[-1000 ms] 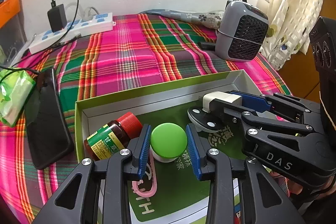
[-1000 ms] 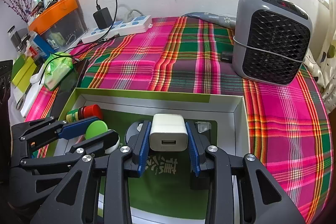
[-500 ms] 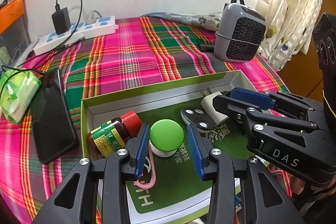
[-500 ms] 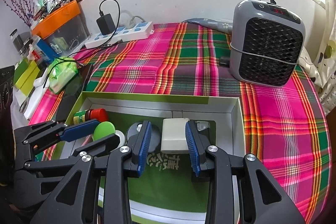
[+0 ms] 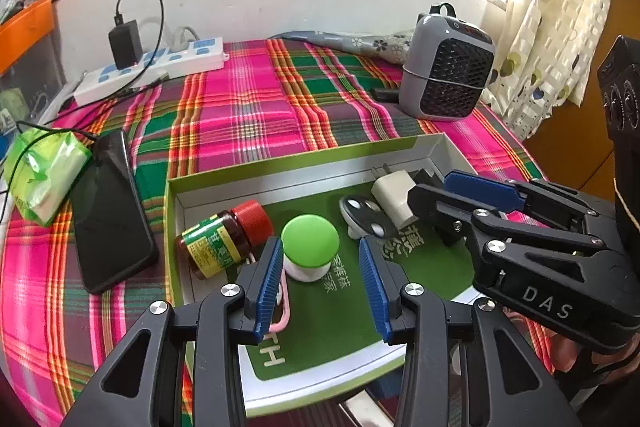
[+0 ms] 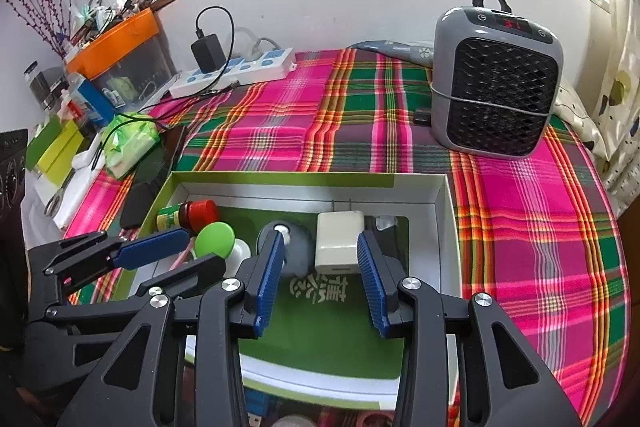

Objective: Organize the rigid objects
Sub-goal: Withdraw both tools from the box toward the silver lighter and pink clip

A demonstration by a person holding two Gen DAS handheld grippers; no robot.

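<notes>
Both grippers, left (image 5: pixel 320 267) and right (image 6: pixel 318 267), hover wide apart over the shallow green-rimmed cardboard box (image 6: pixel 444 203) (placing looks done); next, pull clear

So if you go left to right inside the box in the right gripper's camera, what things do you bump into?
Red-capped bottle → green-topped jar → grey round gadget → white charger.
</notes>
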